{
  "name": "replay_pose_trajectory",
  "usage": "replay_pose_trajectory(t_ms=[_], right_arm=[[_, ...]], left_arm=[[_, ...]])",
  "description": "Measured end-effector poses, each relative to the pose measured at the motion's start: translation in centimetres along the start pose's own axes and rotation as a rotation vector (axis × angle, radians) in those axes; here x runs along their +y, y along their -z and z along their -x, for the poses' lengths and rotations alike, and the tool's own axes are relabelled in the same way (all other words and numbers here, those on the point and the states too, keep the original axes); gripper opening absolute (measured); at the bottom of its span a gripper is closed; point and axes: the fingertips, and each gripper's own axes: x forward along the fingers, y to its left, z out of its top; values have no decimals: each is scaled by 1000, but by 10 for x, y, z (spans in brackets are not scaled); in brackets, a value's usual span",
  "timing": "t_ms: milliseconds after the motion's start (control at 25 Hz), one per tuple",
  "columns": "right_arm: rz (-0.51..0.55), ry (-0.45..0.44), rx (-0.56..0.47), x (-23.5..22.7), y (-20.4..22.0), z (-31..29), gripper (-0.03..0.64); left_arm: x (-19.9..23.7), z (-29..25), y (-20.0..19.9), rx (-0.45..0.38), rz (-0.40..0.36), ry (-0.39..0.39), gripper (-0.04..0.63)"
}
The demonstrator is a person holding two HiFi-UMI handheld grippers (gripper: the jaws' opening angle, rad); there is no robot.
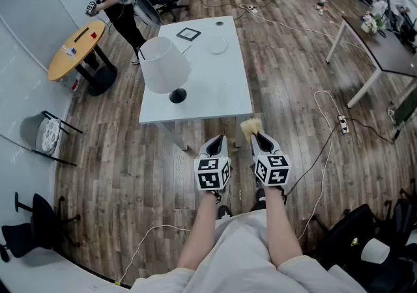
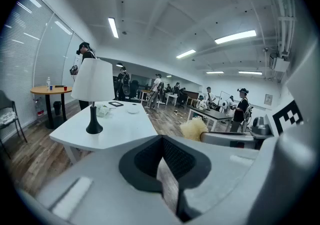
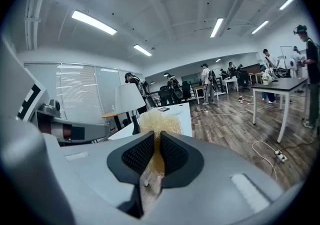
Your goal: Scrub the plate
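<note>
approach step, no scrubbing yet: right gripper (image 1: pixel 259 139) clamped on yellow scrubber (image 1: pixel 249 127), left gripper (image 1: pixel 217 142) closed, empty, plate (image 1: pixel 217 45) at far end of table (image 1: pixel 215 93), to be reached next.

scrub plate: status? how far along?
Done: right gripper is shut on the yellow scrubber. In hand: nothing else; left gripper is shut and empty. Left: all the scrubbing; the plate lies at the table's far end, well away from both grippers.

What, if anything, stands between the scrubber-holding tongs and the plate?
Nothing visible: bare table lies between the right tongs with the scrubber and the plate; the lamp stands off to the left.
</note>
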Motion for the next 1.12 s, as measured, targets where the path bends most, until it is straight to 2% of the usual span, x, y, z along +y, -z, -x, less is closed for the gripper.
replay_pose_trajectory(t_ms=[160, 400, 680, 800, 920, 1120], right_arm=[[1, -44, 0, -2, -12, -19, 60], [27, -106, 0, -29, -39, -41, 60], [23, -248, 23, -65, -73, -70, 58], [52, -289, 33, -83, -86, -71, 58], [42, -312, 32, -109, -90, -61, 60], [9, -304, 34, -154, -93, -52, 60]], left_arm=[[7, -14, -12, -5, -1, -36, 0], [-7, -45, -26, -14, 2, -78, 0], [-19, -80, -52, -46, -7, -115, 0], [-17, -90, -58, -35, 17, -172, 0], [-25, -104, -65, -58, 66, -201, 0], [-51, -136, -62, -30, 68, -179, 0]])
